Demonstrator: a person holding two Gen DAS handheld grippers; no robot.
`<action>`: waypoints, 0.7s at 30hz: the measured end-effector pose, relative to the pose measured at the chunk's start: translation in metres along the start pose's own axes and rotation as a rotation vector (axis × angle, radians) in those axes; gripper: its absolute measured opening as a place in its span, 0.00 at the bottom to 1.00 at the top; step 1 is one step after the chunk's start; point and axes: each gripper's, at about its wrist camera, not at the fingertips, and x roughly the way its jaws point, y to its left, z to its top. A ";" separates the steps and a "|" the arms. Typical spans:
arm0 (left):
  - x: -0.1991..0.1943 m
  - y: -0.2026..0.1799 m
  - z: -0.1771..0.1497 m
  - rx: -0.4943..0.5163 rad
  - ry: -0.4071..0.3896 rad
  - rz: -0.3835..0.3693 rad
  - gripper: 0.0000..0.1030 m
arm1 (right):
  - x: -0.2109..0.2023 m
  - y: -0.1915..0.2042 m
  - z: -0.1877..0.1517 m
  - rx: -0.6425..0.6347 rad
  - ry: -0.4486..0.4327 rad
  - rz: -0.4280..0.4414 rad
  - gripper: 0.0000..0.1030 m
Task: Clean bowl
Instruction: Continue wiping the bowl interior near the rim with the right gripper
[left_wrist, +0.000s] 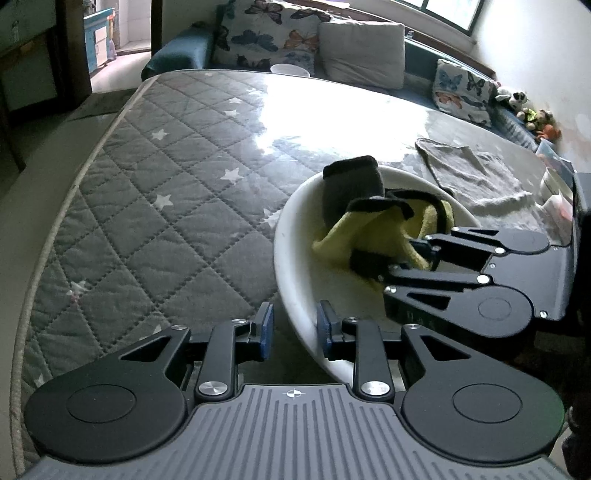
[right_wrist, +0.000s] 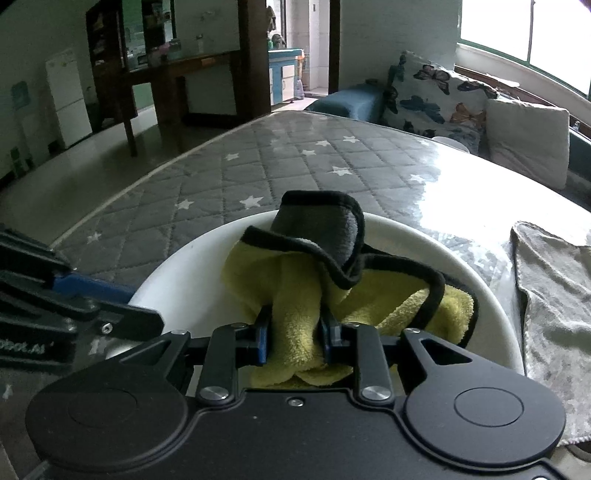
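table (left_wrist: 155, 192), under a quilted star-print cover with a glossy sheet on top, carries the work. white bowl (left_wrist: 295, 258) stands near its front edge, upright as far as can be told. a grey towel (right_wrist: 554, 295) lies flat just beside the bowl. inside the bowl sits a bunched yellow cloth (right_wrist: 295, 332) with dark trim. right gripper (right_wrist: 294, 334) has its fingers closed on a fold of that cloth, pressed into the bowl. left gripper (left_wrist: 294, 330) straddles the near rim, fingers partly parted, seemingly steadying it; firm contact not confirmed. judgement: wiping is in hand. no soil visible on exposed inner wall; area under cloth hidden, so completion cannot be certified.
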 end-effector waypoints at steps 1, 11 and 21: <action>0.000 0.000 0.000 -0.002 -0.001 0.000 0.27 | -0.002 0.002 -0.002 -0.005 0.000 0.003 0.27; 0.000 0.000 -0.001 -0.016 -0.006 0.010 0.30 | -0.018 0.012 -0.015 -0.022 0.005 0.023 0.27; -0.001 -0.002 -0.002 -0.020 -0.009 0.024 0.33 | -0.036 0.009 -0.028 -0.013 0.030 0.033 0.27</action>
